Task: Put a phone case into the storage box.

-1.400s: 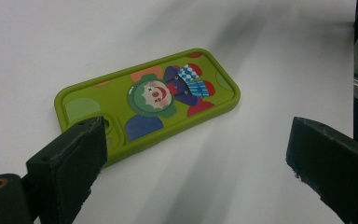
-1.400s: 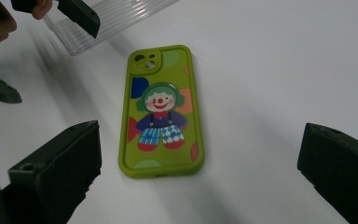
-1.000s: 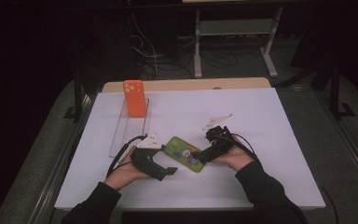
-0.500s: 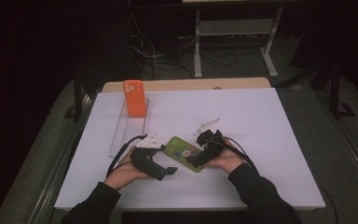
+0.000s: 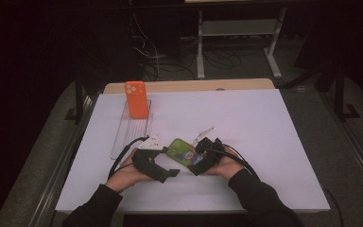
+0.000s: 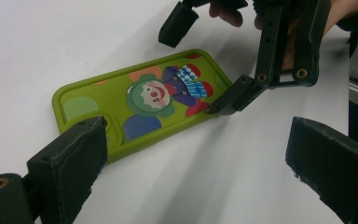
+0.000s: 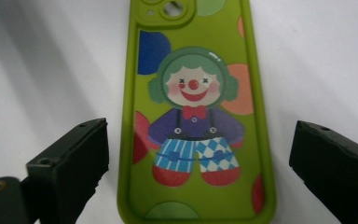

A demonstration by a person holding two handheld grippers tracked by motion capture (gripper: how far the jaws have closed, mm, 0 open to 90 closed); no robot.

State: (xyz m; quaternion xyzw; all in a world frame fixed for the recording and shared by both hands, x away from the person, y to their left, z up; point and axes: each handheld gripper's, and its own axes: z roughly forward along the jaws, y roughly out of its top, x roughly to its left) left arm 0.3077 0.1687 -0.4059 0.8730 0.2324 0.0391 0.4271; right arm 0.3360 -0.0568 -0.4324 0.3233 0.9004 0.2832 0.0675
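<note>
Lowering our right gripper [image 7: 196, 163] astride the green clown phone case [image 7: 196, 112], we are narrowing its spread jaws; our left gripper [image 6: 196, 158] is gaping beside the case.

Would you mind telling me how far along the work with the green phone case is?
Early stage. Done: the green case lies flat on the white table, clown side up. In hand: the right gripper straddles its bottom end, jaws wide and just starting to close, pads not touching. The left gripper waits open beside it. Left: gripping and moving the case.
</note>
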